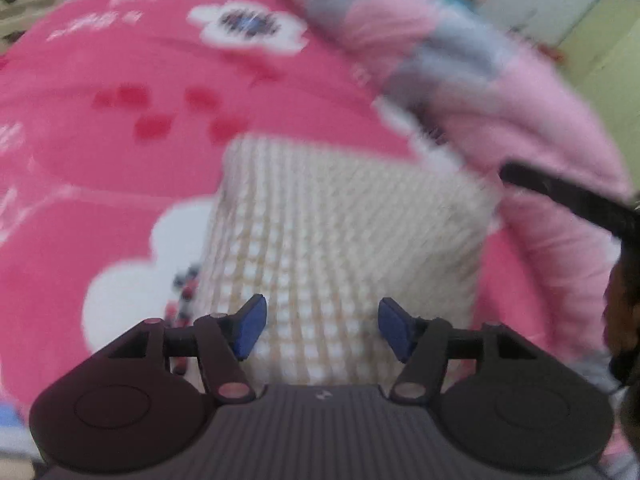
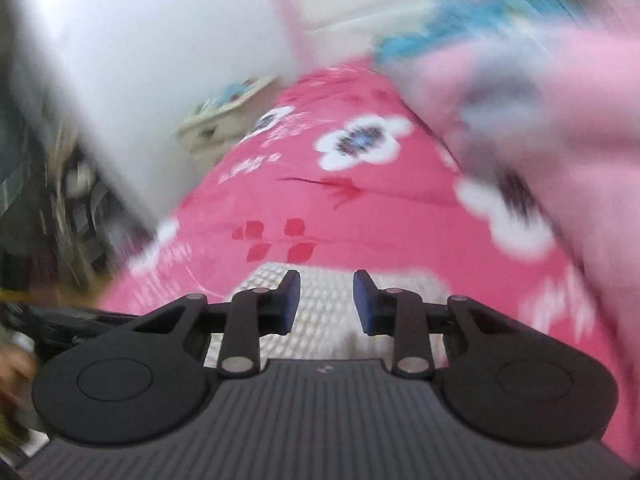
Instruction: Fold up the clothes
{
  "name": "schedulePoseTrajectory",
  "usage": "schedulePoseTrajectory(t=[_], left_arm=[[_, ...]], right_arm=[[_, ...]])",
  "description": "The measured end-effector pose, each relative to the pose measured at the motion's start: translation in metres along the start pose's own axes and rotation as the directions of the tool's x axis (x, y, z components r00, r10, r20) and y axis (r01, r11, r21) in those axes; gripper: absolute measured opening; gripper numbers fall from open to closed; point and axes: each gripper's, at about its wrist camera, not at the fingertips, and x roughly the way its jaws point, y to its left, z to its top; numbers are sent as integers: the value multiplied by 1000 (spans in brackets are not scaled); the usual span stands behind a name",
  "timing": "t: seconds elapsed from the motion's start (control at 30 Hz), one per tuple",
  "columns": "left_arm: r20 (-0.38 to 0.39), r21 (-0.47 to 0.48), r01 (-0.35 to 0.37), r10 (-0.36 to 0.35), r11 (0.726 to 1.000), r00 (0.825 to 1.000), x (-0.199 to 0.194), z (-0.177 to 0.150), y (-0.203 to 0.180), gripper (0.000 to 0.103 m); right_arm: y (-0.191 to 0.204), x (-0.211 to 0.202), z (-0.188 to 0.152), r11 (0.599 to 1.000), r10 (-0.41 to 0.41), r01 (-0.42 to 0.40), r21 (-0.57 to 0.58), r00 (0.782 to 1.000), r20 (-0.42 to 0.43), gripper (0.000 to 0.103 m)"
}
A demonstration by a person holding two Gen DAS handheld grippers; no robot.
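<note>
Cream waffle-knit garment lies folded, blurred, on pink floral bedspread.

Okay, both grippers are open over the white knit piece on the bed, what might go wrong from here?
1. Both views are motion-blurred, so a grab now may miss the white knit garment.
2. The pink blanket is bunched beside it; the right gripper might snag that instead.
3. The left gripper hovers mid-fabric, not at an edge, so pinching there may bunch it.
</note>
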Motion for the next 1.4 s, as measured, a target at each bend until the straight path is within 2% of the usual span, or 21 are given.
schedulePoseTrajectory(t=[0.07, 0.13, 0.2, 0.23, 0.27, 0.3, 0.37, 0.43, 0.5, 0.53, 0.6, 0.73, 0.87, 1.07, 1.4], left_arm=[[-30, -2, -44, 43, 999, 999, 6, -11, -5, 64], [-33, -42, -41, 39, 998, 999, 7, -17, -5, 65], [-22, -55, -63, 62, 996, 998, 7, -20, -5, 65], [-22, -51, -77, 76, 996, 997, 8, -20, -5, 65], [-25, -58, -87, 86, 995, 996, 9, -21, -4, 65], [-29, -78, -89, 87, 993, 996, 8, -20, -3, 65], [-36, -120, -88, 85, 989, 996, 6, -19, 1, 65], [-42, -135, -101, 96, 986, 994, 8, -19, 1, 65], [-44, -133, -105, 100, 986, 994, 9, -19, -2, 65], [-46, -122, -114, 109, 986, 993, 10, -19, -5, 65], [-55, -94, -152, 147, 984, 988, 13, -18, -12, 66], [-78, -55, -193, 188, 980, 979, 16, -17, -20, 68], [-96, -30, -216, 212, 976, 972, 18, -14, -25, 69], [-88, 19, -234, 235, 972, 968, 16, -18, -31, 70], [-91, 40, -250, 252, 967, 963, 15, -18, -33, 70]], right_arm=[[1, 46, -12, 995, -74, 67, -75, 993, -90, 25], [-18, 86, -40, 993, -118, 108, -53, 962, -246, 23], [-29, 95, -45, 993, -114, 117, -5, 956, -271, 22], [-28, 94, -35, 991, -129, 136, 5, 949, -287, 16], [-24, 86, -25, 987, -146, 159, 22, 946, -288, 15], [-20, 79, -14, 986, -149, 165, 39, 954, -261, 14], [-8, 71, -1, 990, -137, 143, 18, 970, -200, 14], [-2, 79, 4, 987, -157, 157, -17, 971, -182, 14], [-12, 115, -14, 977, -214, 209, -47, 937, -277, 14], [-15, 121, -23, 975, -219, 215, -46, 932, -289, 14], [-22, 127, -43, 975, -221, 220, -38, 929, -297, 14], [-10, 116, -42, 967, -253, 244, -68, 921, -296, 15], [-8, 125, -41, 962, -273, 261, -79, 912, -306, 15], [-6, 119, -41, 965, -261, 259, -49, 912, -318, 15], [-12, 118, -42, 972, -227, 235, -16, 918, -324, 15]])
